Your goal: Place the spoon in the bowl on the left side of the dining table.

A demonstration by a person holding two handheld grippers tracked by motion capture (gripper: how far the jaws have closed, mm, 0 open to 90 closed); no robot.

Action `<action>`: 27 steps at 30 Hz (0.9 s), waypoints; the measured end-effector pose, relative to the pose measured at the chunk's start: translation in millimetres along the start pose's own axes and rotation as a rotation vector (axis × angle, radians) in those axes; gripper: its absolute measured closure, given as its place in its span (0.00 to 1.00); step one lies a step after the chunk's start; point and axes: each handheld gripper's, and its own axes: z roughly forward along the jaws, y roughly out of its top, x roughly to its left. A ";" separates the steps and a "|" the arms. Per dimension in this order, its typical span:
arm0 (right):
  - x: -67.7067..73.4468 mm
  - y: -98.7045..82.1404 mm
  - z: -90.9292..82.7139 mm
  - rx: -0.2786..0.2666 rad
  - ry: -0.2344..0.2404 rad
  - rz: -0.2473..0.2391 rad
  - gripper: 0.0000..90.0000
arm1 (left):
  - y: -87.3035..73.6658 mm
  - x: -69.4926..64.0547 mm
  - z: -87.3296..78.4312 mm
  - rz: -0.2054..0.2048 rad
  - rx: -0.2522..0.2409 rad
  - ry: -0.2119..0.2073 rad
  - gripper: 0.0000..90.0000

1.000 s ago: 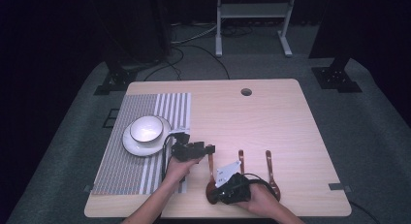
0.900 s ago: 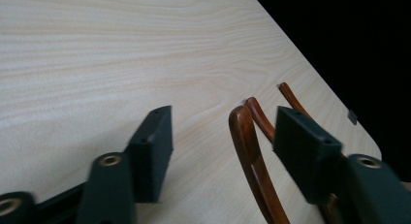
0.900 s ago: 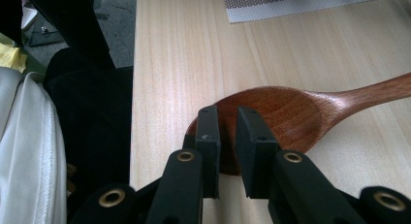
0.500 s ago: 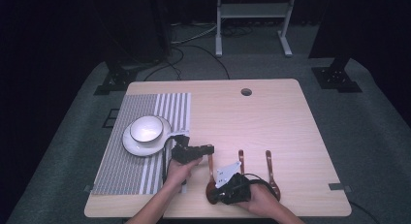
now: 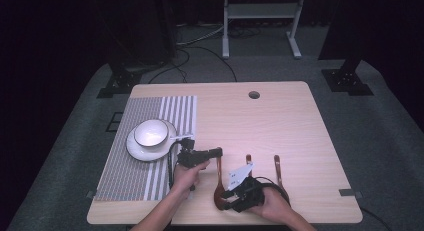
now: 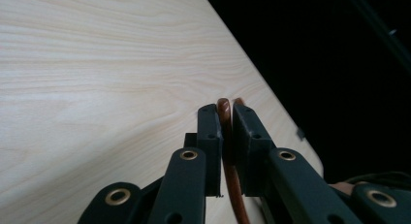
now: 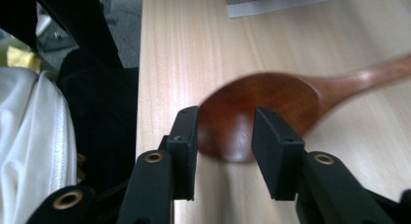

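Spoon [image 5: 218,178], dark wood, lies near the desk's [image 5: 280,121] front edge, about mid-width, handle toward the far edge, bowl toward the person. Left gripper [image 6: 227,118] is pinching the handle tip, jaws pressed onto the thin rod (seen edge-on in the left gripper view). Right gripper [image 7: 224,136] sits over the spoon's bowl with jaws spread, one on each side, not yet pinching; slight blur there, so contact can't be told. Two more wooden spoons [image 5: 277,167] lie just beside, toward the right edge. White bowl [image 5: 150,132] on a plate [image 5: 135,148] rests on the striped mat [image 5: 125,171] by the left edge, well apart from the grippers.

Risks, as a judgement: the handle is round and narrow, so it could roll or pivot out of the left pinch if lifted from one end. The right jaws may skid off the curved, smooth bowl when they come together, flicking the spoon toward the front edge or into the neighbouring spoons.
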 end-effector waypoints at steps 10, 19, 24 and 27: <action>-9.3 -23.8 -41.5 -0.103 -0.035 0.101 0.57 | 7.5 -16.4 -2.4 0.044 0.001 -0.025 0.94; -12.8 -45.2 -77.6 -0.149 -0.128 0.155 0.52 | 22.5 -24.2 -7.4 0.114 -0.001 0.019 0.94; -13.1 -58.4 -94.3 -0.180 -0.170 0.190 0.50 | 29.4 -24.3 -10.3 0.115 -0.016 0.027 0.94; -13.4 -65.4 -102.6 -0.190 -0.193 0.211 0.49 | 33.0 -25.4 -12.2 0.124 -0.024 0.032 0.94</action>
